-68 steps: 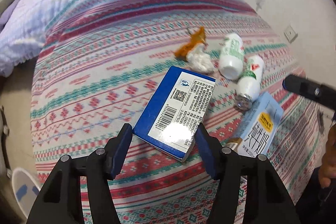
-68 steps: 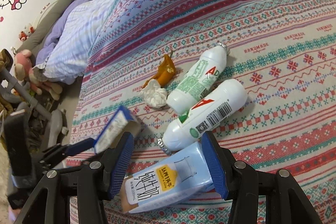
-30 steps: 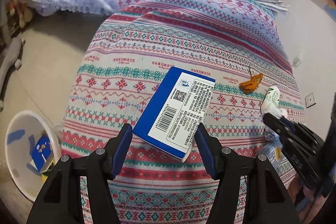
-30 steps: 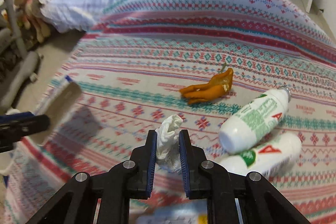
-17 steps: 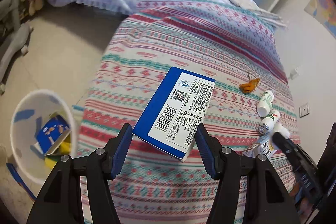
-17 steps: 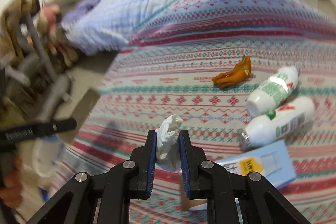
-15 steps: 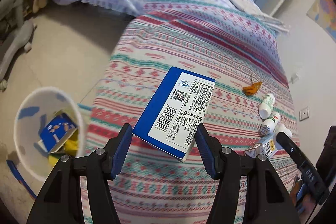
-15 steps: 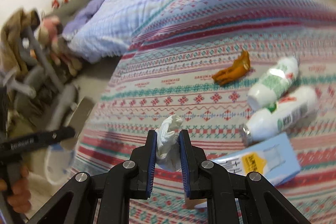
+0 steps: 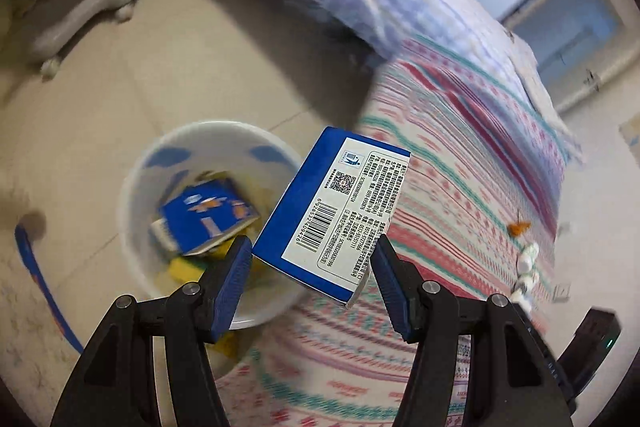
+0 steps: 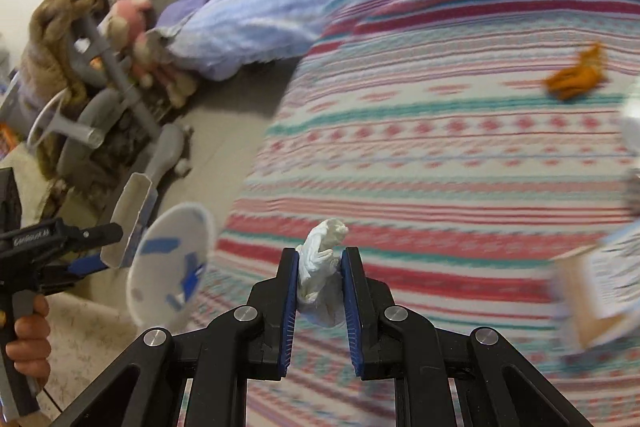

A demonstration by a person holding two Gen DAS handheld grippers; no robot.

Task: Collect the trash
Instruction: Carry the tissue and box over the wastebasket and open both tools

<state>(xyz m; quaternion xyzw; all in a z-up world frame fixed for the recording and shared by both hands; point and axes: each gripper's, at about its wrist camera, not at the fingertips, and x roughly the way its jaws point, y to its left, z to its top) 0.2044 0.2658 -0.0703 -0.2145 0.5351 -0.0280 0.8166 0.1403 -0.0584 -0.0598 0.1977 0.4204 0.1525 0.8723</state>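
blue box (image 9: 332, 211) gripped over bin (image 9: 136, 187), tissue (image 10: 322, 267) pinched

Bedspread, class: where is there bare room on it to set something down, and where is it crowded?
The bedspread lies bare from its floor-side edge across to the orange peel. It is crowded at the right, around the bottles and carton.
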